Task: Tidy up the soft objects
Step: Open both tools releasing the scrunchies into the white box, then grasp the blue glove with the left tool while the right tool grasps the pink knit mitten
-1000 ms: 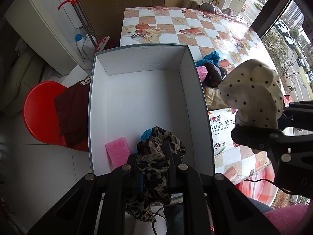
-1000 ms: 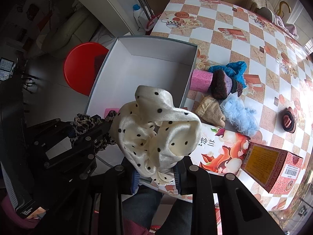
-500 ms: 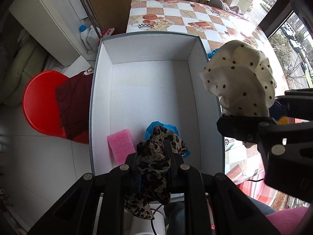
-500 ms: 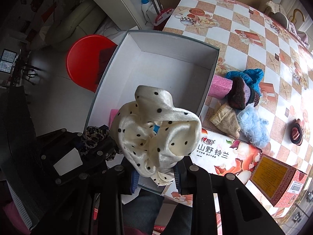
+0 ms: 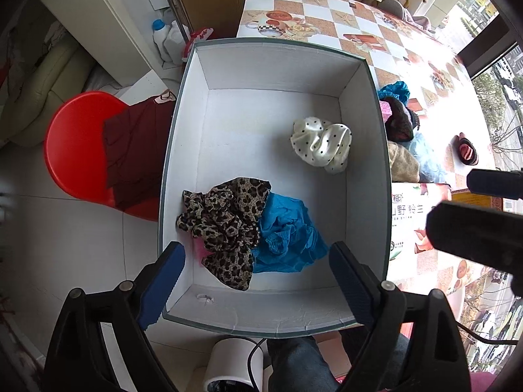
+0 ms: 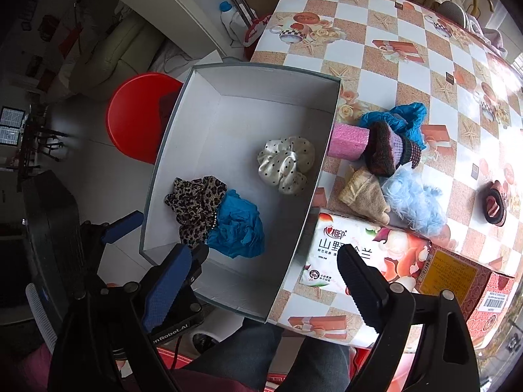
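Note:
The white storage box (image 5: 362, 124) (image 6: 209, 107) holds a leopard-print cloth (image 5: 225, 222) (image 6: 194, 204), a blue cloth (image 5: 286, 232) (image 6: 238, 227) and a cream polka-dot scrunchie (image 5: 322, 143) (image 6: 286, 163). A pink sponge (image 5: 199, 250) peeks from under the leopard cloth. My left gripper (image 5: 256, 281) (image 6: 153, 235) is open and empty above the box's near end. My right gripper (image 6: 264, 285) is open and empty over the box's near right corner. Soft items lie on the table right of the box: a pink sponge (image 6: 348, 142), a dark knitted piece (image 6: 389, 153), a blue cloth (image 6: 400, 117), a beige cloth (image 6: 364, 194) and a light blue fluffy piece (image 6: 413, 204).
A tissue pack (image 6: 366, 251) and a red carton (image 6: 467, 281) lie at the table's near edge. A small dark slipper-like item (image 6: 495, 204) sits at the right. A red stool (image 5: 78, 150) with a maroon cloth stands left of the box. The checkered table (image 6: 376, 49) stretches beyond.
Both grippers have opened. The leopard cloth dropped from my left gripper into the box beside the blue cloth. The polka-dot scrunchie dropped from my right gripper into the box's right side.

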`<action>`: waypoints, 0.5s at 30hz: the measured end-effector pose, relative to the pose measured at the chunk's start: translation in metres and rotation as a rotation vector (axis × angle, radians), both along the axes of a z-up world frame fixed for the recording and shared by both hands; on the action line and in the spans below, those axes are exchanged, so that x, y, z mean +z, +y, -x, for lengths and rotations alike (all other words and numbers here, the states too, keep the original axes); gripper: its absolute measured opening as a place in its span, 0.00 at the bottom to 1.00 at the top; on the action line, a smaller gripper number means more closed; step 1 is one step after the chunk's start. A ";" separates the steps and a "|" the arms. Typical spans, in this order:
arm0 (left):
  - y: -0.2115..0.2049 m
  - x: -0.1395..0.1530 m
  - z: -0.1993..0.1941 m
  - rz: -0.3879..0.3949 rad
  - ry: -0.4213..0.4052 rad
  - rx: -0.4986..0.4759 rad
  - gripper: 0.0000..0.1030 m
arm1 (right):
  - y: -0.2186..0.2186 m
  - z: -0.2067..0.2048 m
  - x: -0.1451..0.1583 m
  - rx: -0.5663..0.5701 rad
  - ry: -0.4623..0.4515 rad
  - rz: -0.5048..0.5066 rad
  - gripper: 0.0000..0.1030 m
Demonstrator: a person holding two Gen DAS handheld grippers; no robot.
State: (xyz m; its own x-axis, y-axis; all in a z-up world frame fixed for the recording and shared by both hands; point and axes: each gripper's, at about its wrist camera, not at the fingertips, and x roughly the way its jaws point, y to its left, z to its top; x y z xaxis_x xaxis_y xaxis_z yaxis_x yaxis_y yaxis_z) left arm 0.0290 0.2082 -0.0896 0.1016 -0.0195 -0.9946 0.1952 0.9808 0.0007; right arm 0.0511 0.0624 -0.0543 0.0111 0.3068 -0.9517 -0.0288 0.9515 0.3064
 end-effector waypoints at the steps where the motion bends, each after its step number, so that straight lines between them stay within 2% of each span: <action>1: -0.001 0.001 -0.002 0.022 0.009 0.001 0.90 | -0.008 0.001 0.002 -0.018 0.006 -0.008 1.00; 5: -0.026 0.025 -0.010 0.097 -0.012 -0.078 0.90 | -0.057 0.005 0.022 -0.124 -0.011 -0.028 1.00; 10: -0.089 0.051 -0.041 0.095 -0.053 -0.222 0.90 | -0.150 0.011 0.049 -0.311 -0.022 -0.038 1.00; 15: -0.168 0.042 -0.086 0.063 -0.032 -0.318 0.90 | -0.242 0.022 0.056 -0.469 -0.021 -0.027 1.00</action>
